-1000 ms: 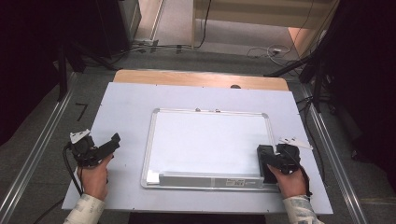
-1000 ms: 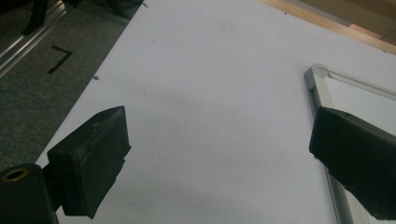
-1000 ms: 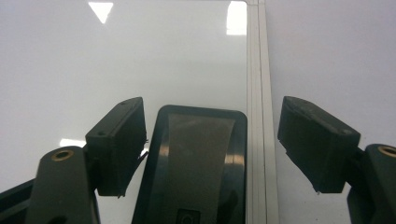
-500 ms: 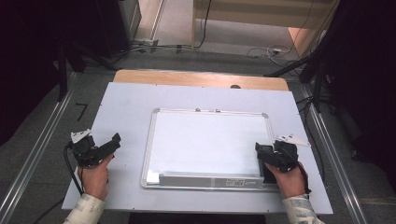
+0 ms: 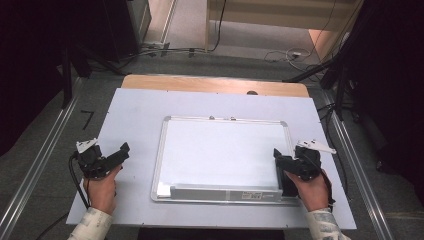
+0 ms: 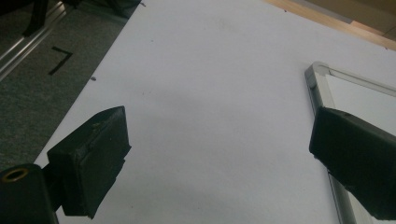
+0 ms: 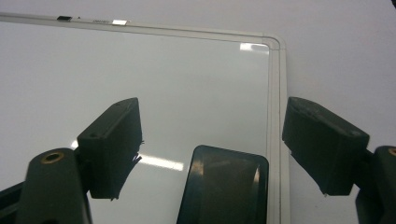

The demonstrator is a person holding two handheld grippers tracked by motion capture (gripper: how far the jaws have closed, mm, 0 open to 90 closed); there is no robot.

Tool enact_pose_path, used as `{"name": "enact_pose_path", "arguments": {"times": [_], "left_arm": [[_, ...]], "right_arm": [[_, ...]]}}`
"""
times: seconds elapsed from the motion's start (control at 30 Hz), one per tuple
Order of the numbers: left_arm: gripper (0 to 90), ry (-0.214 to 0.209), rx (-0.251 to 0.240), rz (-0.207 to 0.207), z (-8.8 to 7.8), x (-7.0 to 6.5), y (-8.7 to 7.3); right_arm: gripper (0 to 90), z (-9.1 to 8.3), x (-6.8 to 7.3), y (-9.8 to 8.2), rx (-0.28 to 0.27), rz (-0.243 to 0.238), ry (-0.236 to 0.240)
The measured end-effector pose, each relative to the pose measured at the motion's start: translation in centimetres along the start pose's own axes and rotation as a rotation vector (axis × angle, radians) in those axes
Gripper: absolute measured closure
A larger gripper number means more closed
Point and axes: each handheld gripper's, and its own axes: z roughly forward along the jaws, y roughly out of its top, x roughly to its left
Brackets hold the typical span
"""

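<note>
The whiteboard (image 5: 225,155) lies flat at the centre of the counter (image 5: 135,110). A black eraser (image 7: 224,186) rests on its lower right corner, just inside the frame. The right hand-held gripper (image 5: 286,167) sits over the eraser with jaws apart, having just been opening; its pads stand clear of the eraser between them. The left hand-held gripper (image 5: 116,156), lower left, has jaws wide apart over bare counter.

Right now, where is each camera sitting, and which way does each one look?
High view: above the table, looking down on the whiteboard; both hands, left gripper and right gripper show.
Left gripper view: rides that gripper, faces the white mat between open jaws.
Right gripper view: faces the whiteboard and a dark eraser between open jaws.
All share the whiteboard.
</note>
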Motion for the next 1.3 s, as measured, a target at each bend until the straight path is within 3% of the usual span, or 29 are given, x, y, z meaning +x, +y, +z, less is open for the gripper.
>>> {"name": "enact_pose_path", "arguments": {"times": [0.87,1.3], "left_arm": [[5.4,-0.002,-0.002,0.003,0.0,0.0,0.0],[5.3,-0.002,0.002,0.006,0.1,-0.1,0.0]], "right_arm": [[10.5,-1.7,-3.2,-0.2,-0.046,0.014,-0.034],[9.2,-1.9,-4.6,-0.7,-0.035,0.025,-0.056]]}}
